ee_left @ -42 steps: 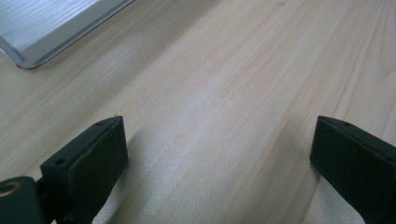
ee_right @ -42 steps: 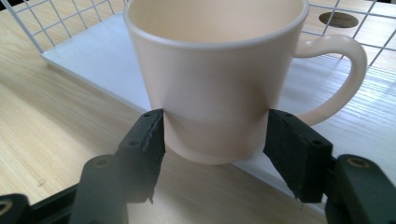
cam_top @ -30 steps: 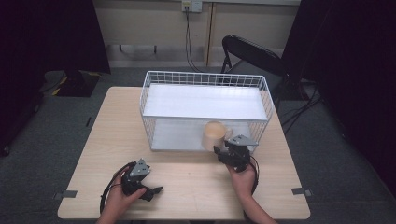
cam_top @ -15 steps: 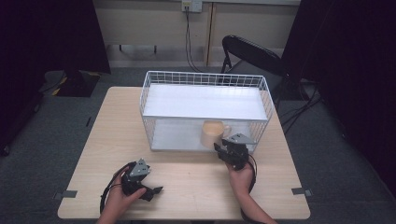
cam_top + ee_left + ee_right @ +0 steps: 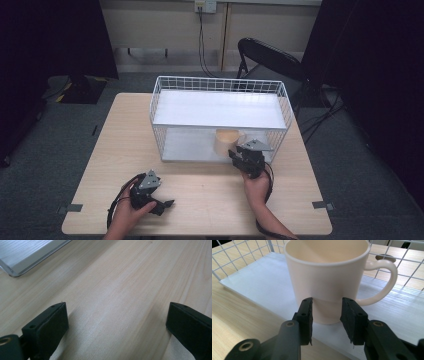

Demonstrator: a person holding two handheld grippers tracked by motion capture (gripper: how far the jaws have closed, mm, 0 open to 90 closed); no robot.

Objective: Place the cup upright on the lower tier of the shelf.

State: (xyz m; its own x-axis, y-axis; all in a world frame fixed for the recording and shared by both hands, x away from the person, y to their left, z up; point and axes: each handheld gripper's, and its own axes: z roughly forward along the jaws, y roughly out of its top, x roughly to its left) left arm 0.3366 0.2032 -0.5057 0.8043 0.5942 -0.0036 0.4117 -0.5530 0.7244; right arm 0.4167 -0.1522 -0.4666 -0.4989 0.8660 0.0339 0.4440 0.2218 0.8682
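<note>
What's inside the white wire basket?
A cream mug stands upright on the lower white shelf of the wire basket. The upper white shelf looks bare. The right gripper covers part of the mug's base.

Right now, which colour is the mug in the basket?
Pale cream; the mug shows best in the right gripper view.

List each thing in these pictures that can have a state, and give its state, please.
mug: upright, empty, standing on the lower shelf's white board, handle toward the right in the right gripper view.
wire rack: upright on the table, its upper shelf bare.
right gripper: jaws partly open, in front of the mug's base, gripping nothing.
left gripper: jaws wide open, low over bare table.
folding chair: unfolded, nobody on it.
</note>
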